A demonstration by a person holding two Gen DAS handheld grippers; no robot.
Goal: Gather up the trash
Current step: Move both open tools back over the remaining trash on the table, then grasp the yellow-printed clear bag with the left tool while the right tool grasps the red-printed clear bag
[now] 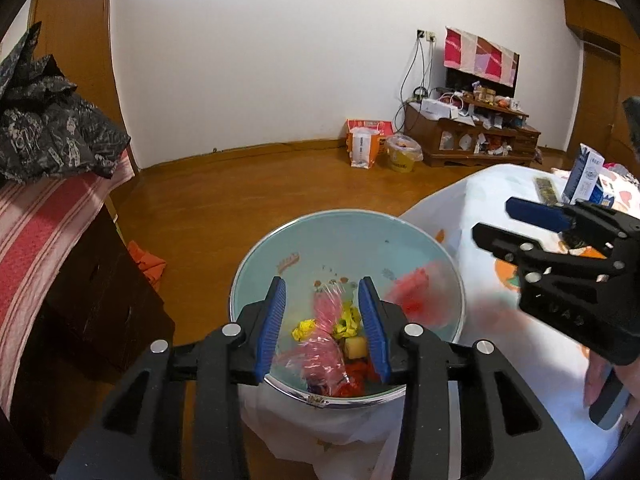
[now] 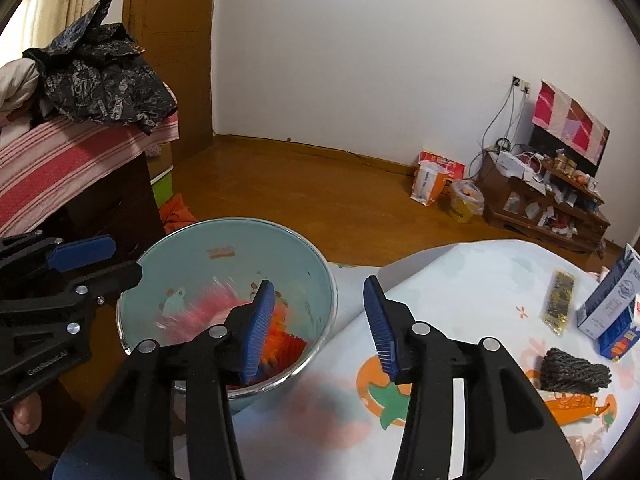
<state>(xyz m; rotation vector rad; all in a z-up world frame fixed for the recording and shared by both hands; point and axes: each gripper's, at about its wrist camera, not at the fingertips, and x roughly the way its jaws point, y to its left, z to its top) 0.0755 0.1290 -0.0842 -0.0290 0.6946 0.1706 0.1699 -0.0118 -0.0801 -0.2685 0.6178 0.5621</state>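
Observation:
A light-blue trash bin (image 1: pixel 340 236) stands by the table's edge; it also shows in the right wrist view (image 2: pixel 192 256). It holds pink plastic wrap (image 1: pixel 324 352), yellow crumpled wrappers (image 1: pixel 348 322) and red scraps. A blurred red wrapper (image 1: pixel 414 294) is falling inside it, seen as a pink-orange blur (image 2: pixel 216 308) in the right view. My left gripper (image 1: pixel 323 326) is open and empty above the bin. My right gripper (image 2: pixel 320 320) is open and empty over the bin's rim and the table; it shows at right in the left view (image 1: pixel 504 220).
The white printed tablecloth (image 2: pixel 460 280) carries a blue-white carton (image 2: pixel 612 312), a dark snack packet (image 2: pixel 560 302), a black knitted bundle (image 2: pixel 572 370) and an orange wrapper (image 2: pixel 576 406). A striped bed with dark clothing (image 1: pixel 48 132) is left. A cluttered TV stand (image 1: pixel 472 136) is far across the wooden floor.

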